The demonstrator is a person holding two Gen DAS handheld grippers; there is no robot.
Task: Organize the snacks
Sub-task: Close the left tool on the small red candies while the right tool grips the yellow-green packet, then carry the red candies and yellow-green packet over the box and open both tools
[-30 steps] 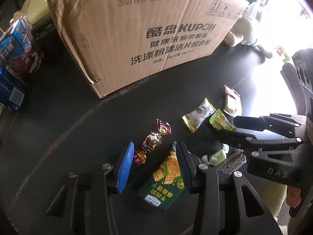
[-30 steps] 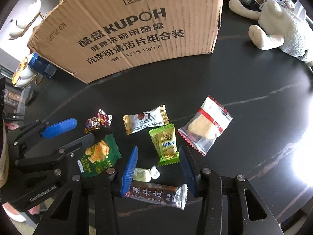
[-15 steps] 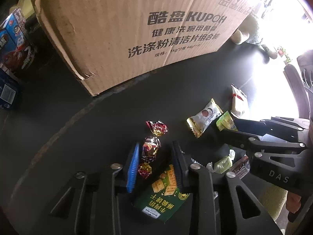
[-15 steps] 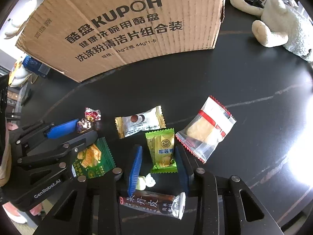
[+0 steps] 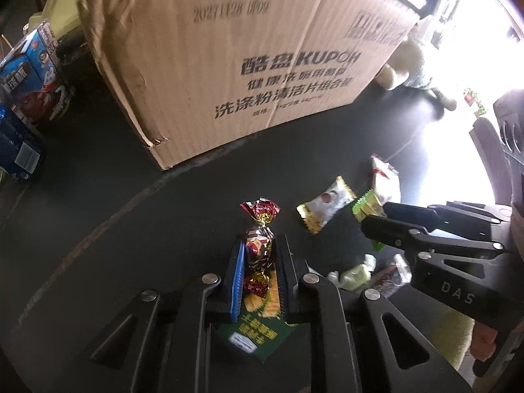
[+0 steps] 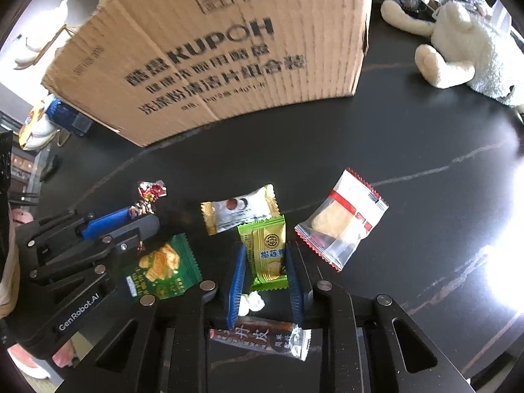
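Left wrist view: the left claw (image 5: 258, 255) is pinched on a foil candy (image 5: 258, 250) low over the desk (image 5: 98, 196). The right claw (image 6: 263, 262) brackets the green packet (image 6: 266, 252), narrowly apart, contact unclear. Next, probably lift both into the "KUPOH" box (image 6: 229, 52).

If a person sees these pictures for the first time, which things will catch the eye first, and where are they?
First comes the big cardboard box with bold black print, standing at the back of the dark table. Next are the bright snacks scattered in front of it: the left gripper is shut on a foil candy, and the right gripper is shut on a light green packet. A white plush toy lies at the far right.
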